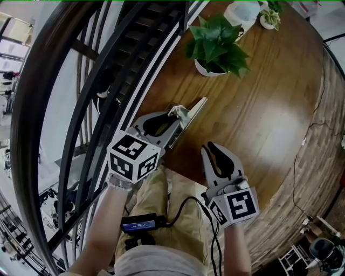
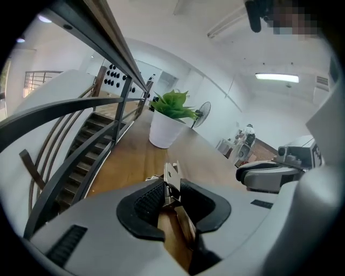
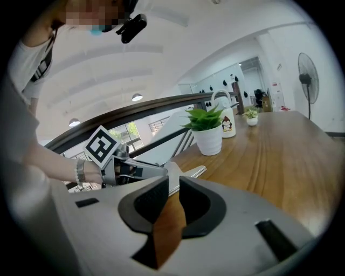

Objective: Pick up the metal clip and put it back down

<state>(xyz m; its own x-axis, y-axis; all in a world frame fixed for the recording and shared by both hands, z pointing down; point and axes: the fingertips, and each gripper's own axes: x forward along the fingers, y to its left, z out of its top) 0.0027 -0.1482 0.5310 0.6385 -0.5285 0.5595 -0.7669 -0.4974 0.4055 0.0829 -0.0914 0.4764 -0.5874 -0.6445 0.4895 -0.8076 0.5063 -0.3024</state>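
Note:
The metal clip [image 1: 190, 116] is a shiny strip with a folded handle, lying at the left edge of the wooden table [image 1: 259, 97]. My left gripper [image 1: 177, 114] is at its near end. In the left gripper view the clip's handle [image 2: 172, 180] stands upright between the black pads [image 2: 148, 202] of my left gripper [image 2: 171, 190], against the left pad, with a slim gap to the right one. My right gripper [image 1: 209, 146] hovers over the table's near edge, right of the clip. My right gripper [image 3: 172, 191] has its jaws slightly apart with nothing between them, and the clip [image 3: 186, 175] lies beyond.
A potted green plant [image 1: 215, 46] stands past the clip, with a white penguin jug [image 1: 240, 11] and a small plant [image 1: 269, 19] behind it. A dark stair railing [image 1: 108, 81] runs along the table's left edge. A small device [image 1: 143, 222] with a cable rests on the person's lap.

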